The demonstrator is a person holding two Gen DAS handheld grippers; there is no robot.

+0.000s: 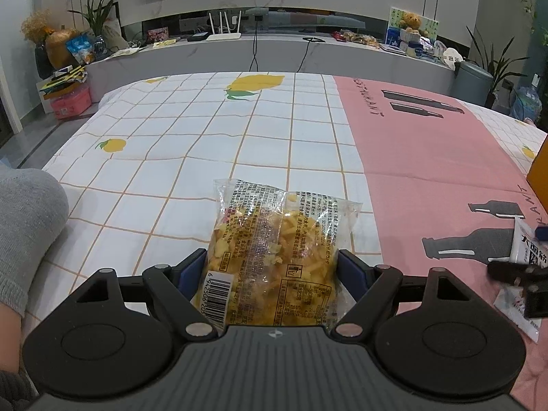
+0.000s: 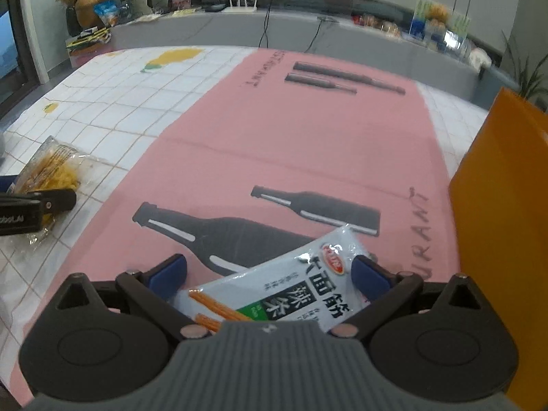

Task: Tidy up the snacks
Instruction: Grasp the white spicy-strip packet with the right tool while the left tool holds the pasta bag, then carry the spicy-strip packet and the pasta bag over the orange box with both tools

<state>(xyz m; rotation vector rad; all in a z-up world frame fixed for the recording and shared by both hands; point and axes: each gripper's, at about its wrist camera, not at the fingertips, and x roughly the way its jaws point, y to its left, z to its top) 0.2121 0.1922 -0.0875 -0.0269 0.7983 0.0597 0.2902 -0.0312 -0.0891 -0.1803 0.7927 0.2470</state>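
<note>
A clear bag of yellow snack pieces (image 1: 274, 250) lies on the tablecloth between the blue pads of my left gripper (image 1: 272, 267), which touch its two sides. The same bag (image 2: 51, 171) shows at the left of the right wrist view. A white packet of spicy sticks (image 2: 284, 287) lies tilted between the pads of my right gripper (image 2: 270, 272); the jaws stand wide, the right pad touching the packet and the left pad apart from it. The packet (image 1: 529, 246) and the right gripper also show at the right edge of the left wrist view.
An orange box (image 2: 503, 226) stands at the right, close to my right gripper. The table carries a checked lemon cloth (image 1: 205, 130) and a pink bottle-print cloth (image 2: 291, 144). A grey-sleeved arm (image 1: 24, 226) is at the left. A cluttered TV shelf (image 1: 274, 44) runs behind.
</note>
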